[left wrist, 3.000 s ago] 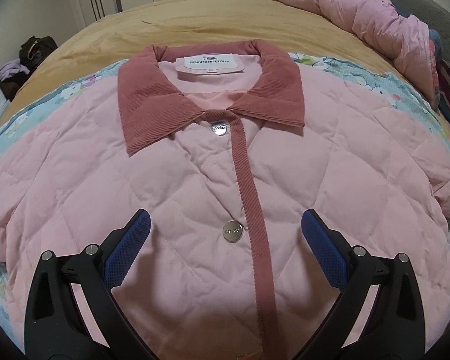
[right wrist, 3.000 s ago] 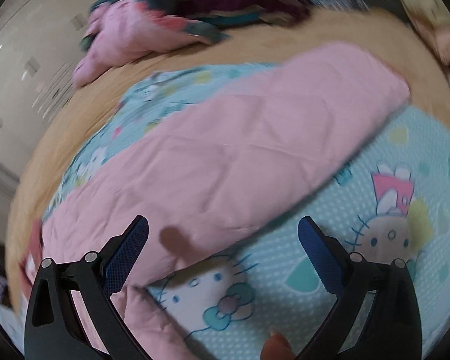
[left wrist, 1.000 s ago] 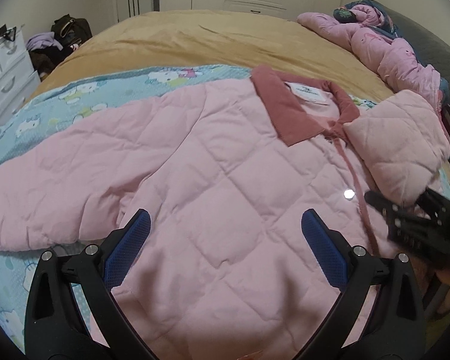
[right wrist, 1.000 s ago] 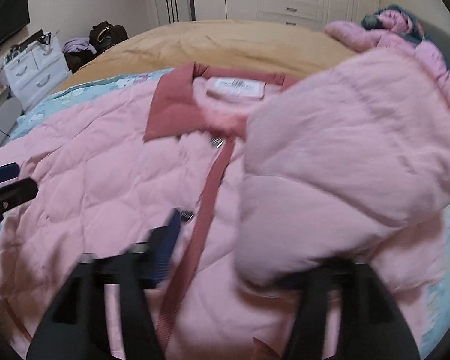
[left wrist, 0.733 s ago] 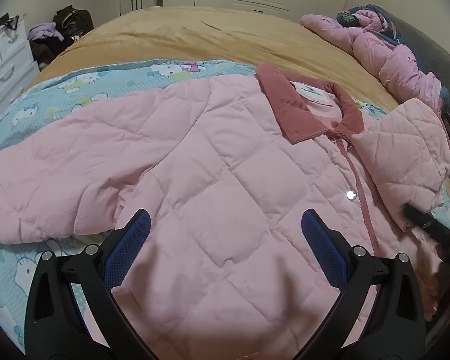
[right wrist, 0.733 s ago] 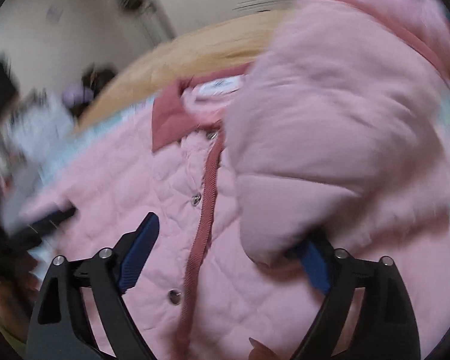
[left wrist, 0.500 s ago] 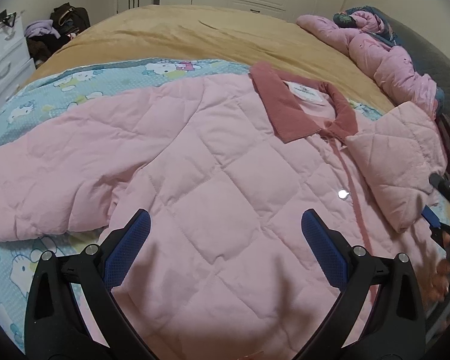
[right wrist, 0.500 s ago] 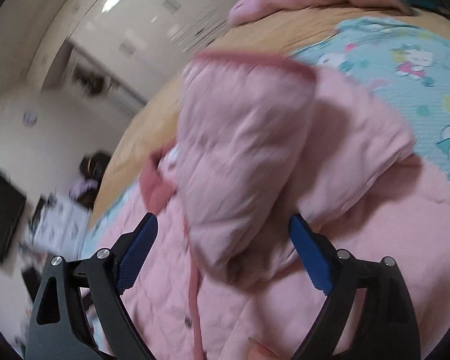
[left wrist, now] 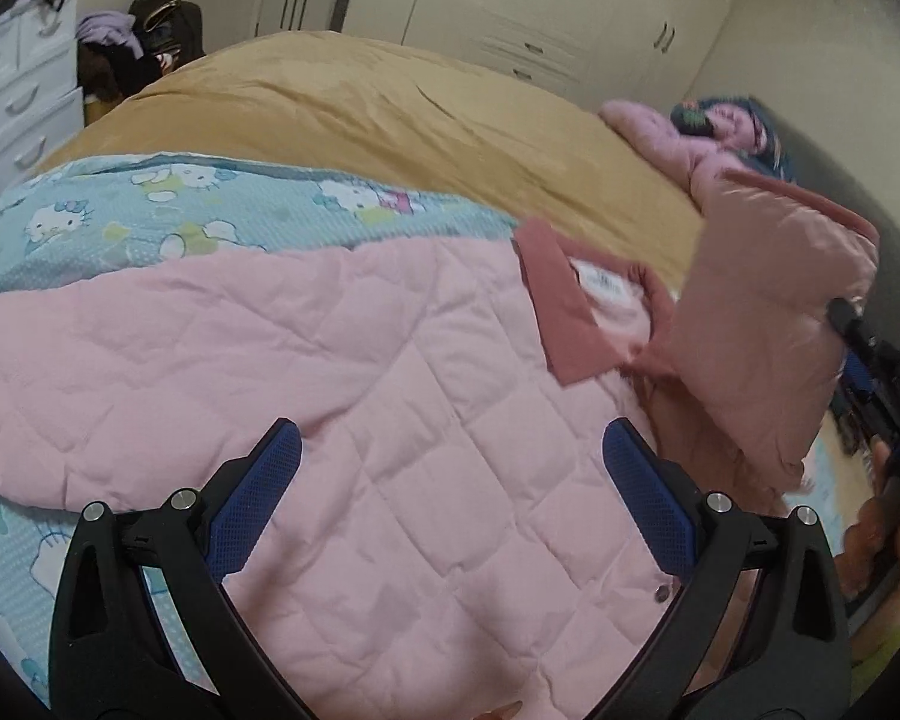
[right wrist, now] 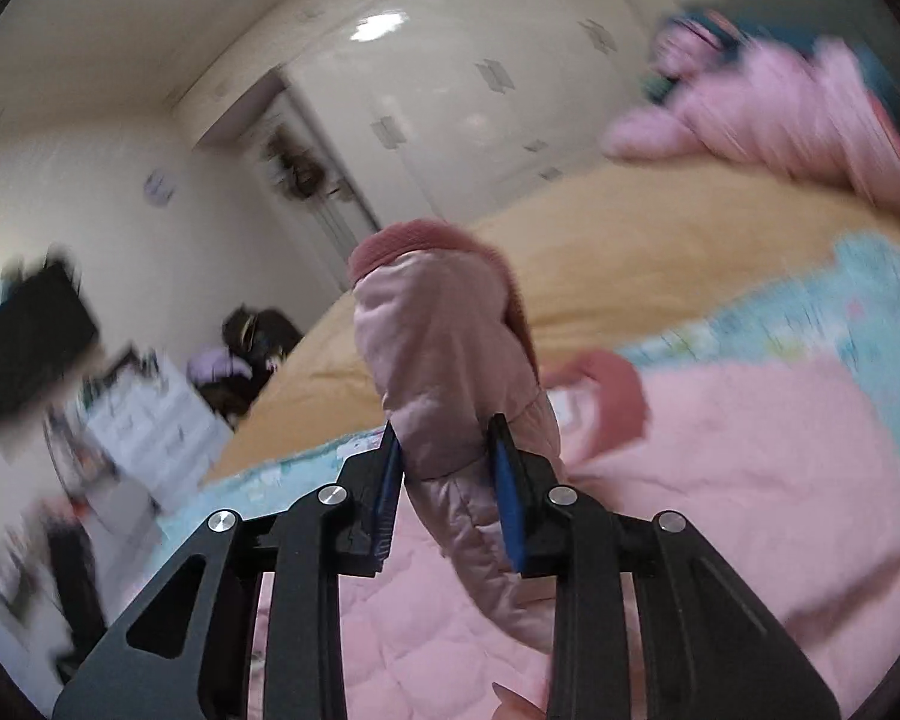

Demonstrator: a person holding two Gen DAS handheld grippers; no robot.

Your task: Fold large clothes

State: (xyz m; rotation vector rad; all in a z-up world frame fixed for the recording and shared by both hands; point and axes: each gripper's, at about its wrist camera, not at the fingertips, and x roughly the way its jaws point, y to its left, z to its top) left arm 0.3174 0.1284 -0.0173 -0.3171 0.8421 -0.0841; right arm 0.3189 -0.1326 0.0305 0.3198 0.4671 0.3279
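A pink quilted jacket point(left wrist: 360, 396) with a dark pink collar point(left wrist: 561, 306) lies spread on a blue cartoon-print sheet point(left wrist: 168, 210). My left gripper point(left wrist: 450, 480) is open and empty, hovering over the jacket's front. My right gripper point(right wrist: 447, 480) is shut on the jacket's right sleeve point(right wrist: 444, 348) and holds it lifted above the body; its dark pink cuff point(right wrist: 408, 240) points up. In the left wrist view the raised sleeve point(left wrist: 768, 300) hangs over the jacket's right side with the right gripper point(left wrist: 870, 348) behind it.
The bed has a tan cover point(left wrist: 360, 102). A pile of pink clothes point(left wrist: 690, 138) lies at the far right corner. White drawers point(left wrist: 12, 90) and bags point(left wrist: 144, 30) stand left of the bed, wardrobes point(left wrist: 510, 0) behind.
My right gripper closed on the right sleeve and lifted it up over the jacket. My left gripper stayed open and shifted a little left over the jacket.
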